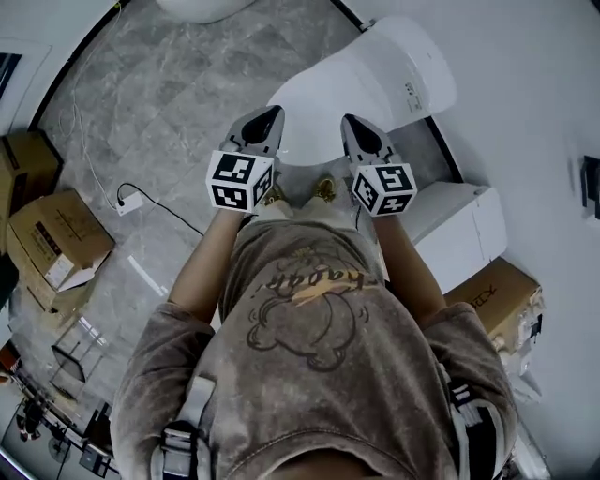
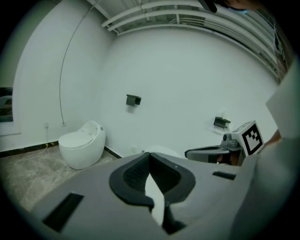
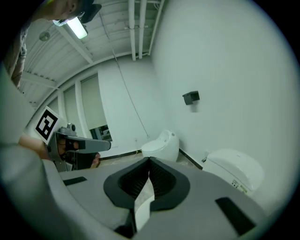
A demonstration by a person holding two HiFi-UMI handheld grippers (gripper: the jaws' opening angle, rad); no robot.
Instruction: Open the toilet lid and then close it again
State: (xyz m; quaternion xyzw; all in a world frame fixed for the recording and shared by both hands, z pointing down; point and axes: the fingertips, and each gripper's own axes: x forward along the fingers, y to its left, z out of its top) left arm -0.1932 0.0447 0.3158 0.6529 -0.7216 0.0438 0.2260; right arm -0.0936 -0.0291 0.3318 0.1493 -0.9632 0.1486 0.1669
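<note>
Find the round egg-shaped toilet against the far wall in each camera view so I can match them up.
Head view: round toilet, cut off at the top edge, left of centre.
Left gripper view: left of centre, on the floor by the wall.
Right gripper view: centre, just above the jaws.
Shared landmark: the nearer toilet, closed, right of the round one everywhere.

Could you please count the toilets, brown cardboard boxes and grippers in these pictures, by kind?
Toilets: 2 (near toilet, round far toilet)
Brown cardboard boxes: 3
Grippers: 2 (left gripper, right gripper)
Total: 7
</note>
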